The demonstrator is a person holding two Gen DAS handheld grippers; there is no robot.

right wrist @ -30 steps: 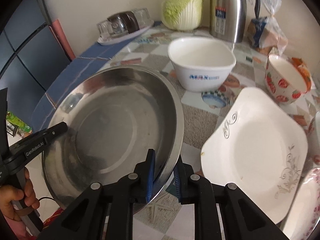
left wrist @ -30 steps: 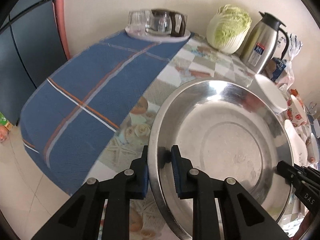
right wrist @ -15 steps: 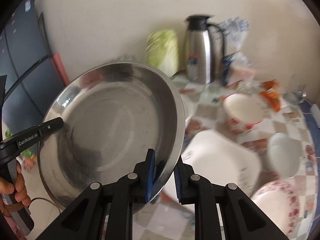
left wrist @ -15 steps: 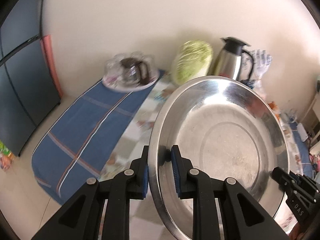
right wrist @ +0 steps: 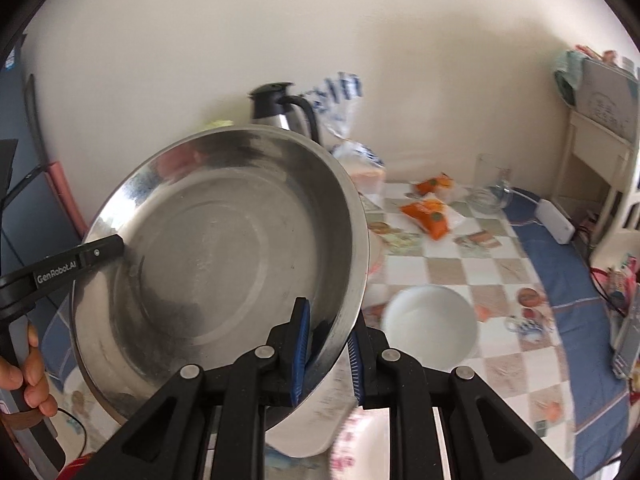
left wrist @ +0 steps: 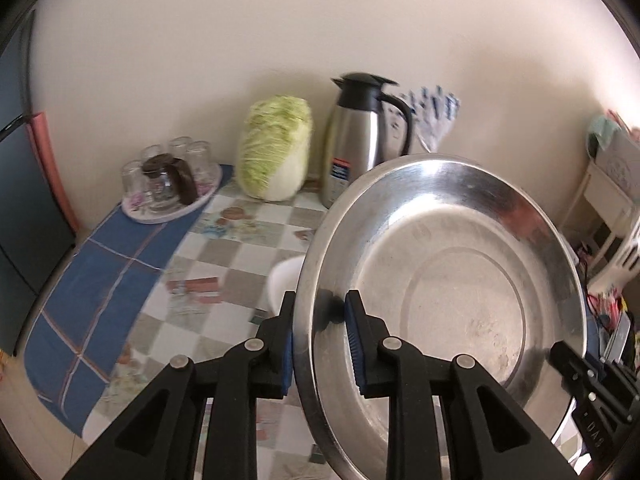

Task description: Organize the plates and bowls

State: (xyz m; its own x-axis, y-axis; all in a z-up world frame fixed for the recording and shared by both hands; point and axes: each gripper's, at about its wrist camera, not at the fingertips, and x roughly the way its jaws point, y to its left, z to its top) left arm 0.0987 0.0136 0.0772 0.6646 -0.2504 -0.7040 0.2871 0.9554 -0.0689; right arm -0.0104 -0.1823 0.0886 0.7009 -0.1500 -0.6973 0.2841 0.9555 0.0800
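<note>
A large steel basin (left wrist: 448, 280) is held in the air above the table, tilted. My left gripper (left wrist: 320, 340) is shut on its left rim. My right gripper (right wrist: 328, 344) is shut on its right rim; the basin fills the left of the right wrist view (right wrist: 224, 264). A round white bowl (right wrist: 432, 324) stands on the table to the right of my right gripper. A white plate (right wrist: 320, 412) and a pink-patterned dish (right wrist: 352, 440) lie low, partly hidden behind the right fingers. Part of another white bowl (left wrist: 284, 280) shows behind the basin's left rim.
At the back stand a cabbage (left wrist: 276, 148), a steel thermos jug (left wrist: 360, 140), a tray of upturned glasses (left wrist: 168, 176) and a bread bag (right wrist: 360, 164). Orange snack packets (right wrist: 432, 212) and a glass mug (right wrist: 488, 184) lie back right. A blue cloth (left wrist: 92, 288) covers the table's left end.
Both grippers have lifted the basin off the table and carried it up and to the right. The table now lies further below, and the right side of the table has come into view.
</note>
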